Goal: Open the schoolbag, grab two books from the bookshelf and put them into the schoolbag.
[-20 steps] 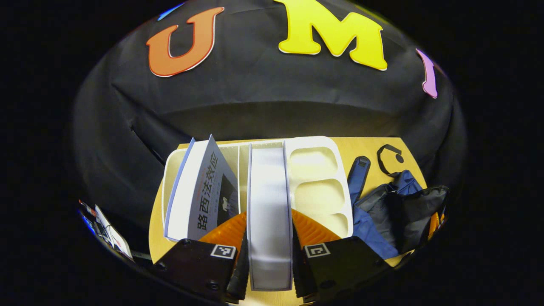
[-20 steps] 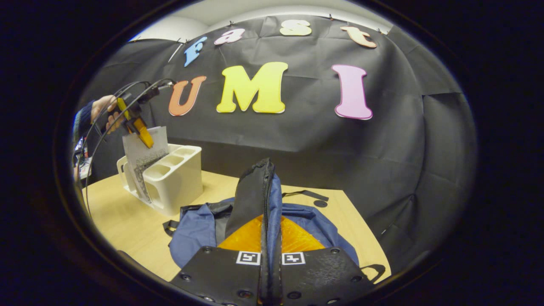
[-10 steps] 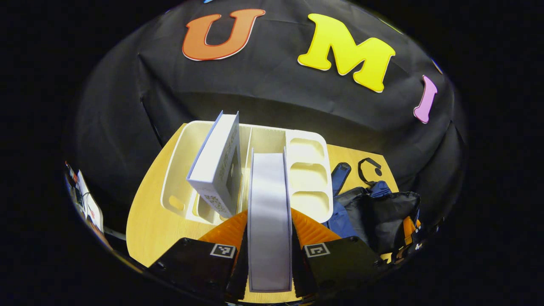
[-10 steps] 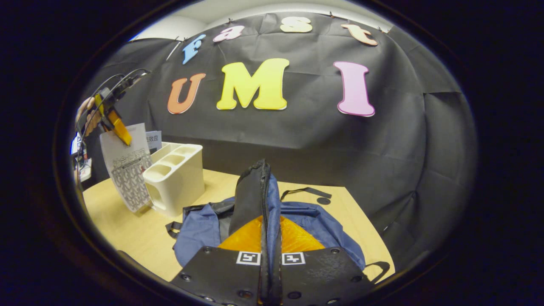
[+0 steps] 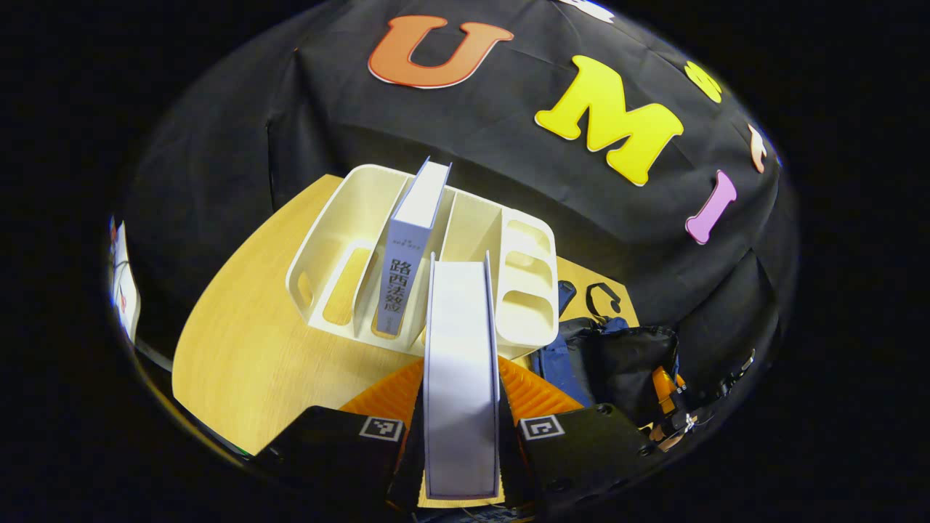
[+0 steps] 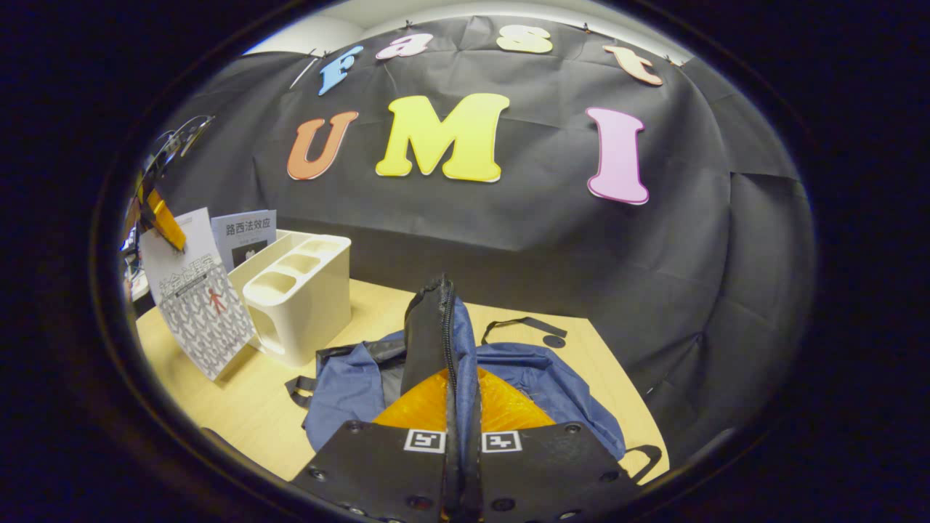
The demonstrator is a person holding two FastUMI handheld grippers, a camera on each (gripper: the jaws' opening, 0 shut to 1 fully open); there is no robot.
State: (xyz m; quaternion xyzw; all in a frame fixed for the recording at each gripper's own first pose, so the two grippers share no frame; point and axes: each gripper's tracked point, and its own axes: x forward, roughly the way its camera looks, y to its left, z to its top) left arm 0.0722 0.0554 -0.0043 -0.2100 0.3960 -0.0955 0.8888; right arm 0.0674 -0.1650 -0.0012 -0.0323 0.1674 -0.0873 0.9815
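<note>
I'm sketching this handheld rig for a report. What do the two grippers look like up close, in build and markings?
In each gripper's own view, the left gripper and right gripper look alike: two flat black plates with screw heads at the bottom, each bearing a small square black-and-white marker near its inner corner. In the right gripper view, thin cables loop up from the left gripper.

Two books [image 5: 461,378] [image 5: 407,254] were there, one bookshelf [image 5: 523,319] ahead, one schoolbag [image 6: 508,378], apparently two grippers [image 5: 461,443] [image 6: 462,428].

I see a pale wooden worktop [image 6: 240,407] and, past its left edge, some blurred papers [image 5: 122,280] I can't identify.
</note>
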